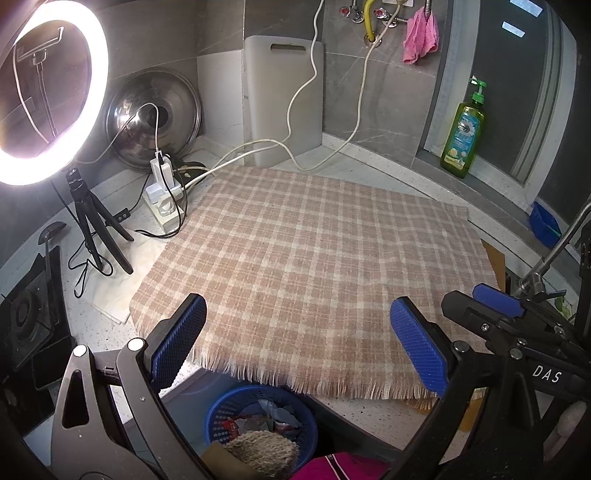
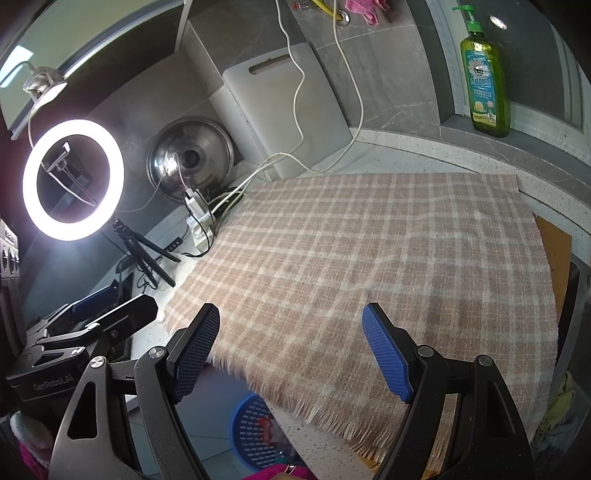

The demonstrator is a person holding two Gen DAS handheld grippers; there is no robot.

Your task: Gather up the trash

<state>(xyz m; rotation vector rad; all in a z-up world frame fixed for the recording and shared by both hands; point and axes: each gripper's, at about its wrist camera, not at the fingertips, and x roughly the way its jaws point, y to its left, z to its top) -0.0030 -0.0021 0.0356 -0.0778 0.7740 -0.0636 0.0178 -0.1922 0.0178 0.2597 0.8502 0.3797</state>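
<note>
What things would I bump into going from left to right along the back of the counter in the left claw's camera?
Ring light → shiny pot lid → white cutting board → pink rag → green soap bottle.

"das" on right hand-held gripper (image 1: 498, 306)
</note>
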